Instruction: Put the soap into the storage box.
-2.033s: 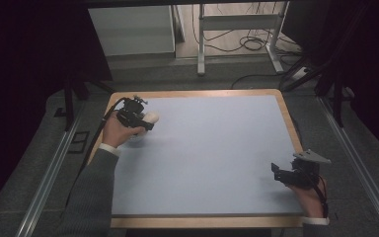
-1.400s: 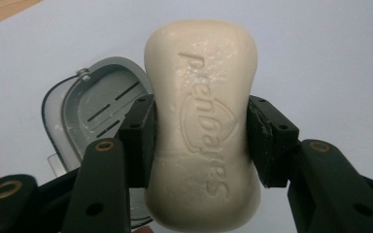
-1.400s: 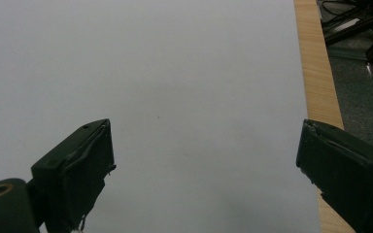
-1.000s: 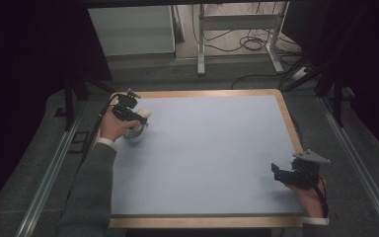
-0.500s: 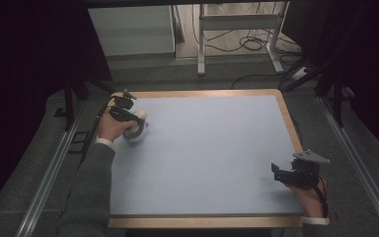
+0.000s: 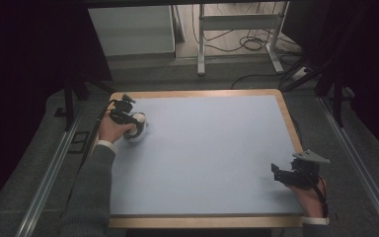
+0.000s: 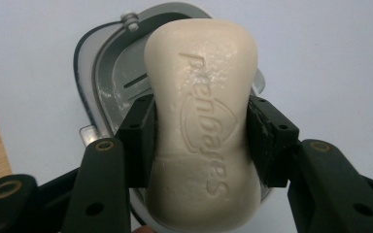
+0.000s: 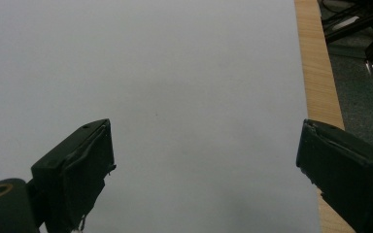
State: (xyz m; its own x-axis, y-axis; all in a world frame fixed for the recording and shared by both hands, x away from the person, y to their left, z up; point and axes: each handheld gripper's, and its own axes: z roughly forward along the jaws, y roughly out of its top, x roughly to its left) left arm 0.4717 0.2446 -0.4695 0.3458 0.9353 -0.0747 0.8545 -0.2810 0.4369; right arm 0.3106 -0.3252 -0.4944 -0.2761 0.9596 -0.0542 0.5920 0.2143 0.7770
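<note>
One bar of soap [image 7: 201, 116] is pinched by the left gripper [image 7: 200, 141] right above the grey soap dish [image 7: 104, 82]. It should be lowered flat, then let go; the right gripper [image 8: 204, 160] is held wide, empty.

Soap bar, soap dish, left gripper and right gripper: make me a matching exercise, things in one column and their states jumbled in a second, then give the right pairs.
Things:
1. soap bar
2. soap dish
3. left gripper
4. right gripper

States:
A. jaws wide apart over bare blue mat
B. grey, lying on the mat beneath the bar
C. cream, with embossed lettering, clamped between two jaws
D. jaws shut on the bar's sides

Pairs: 1-C, 2-B, 3-D, 4-A
</note>
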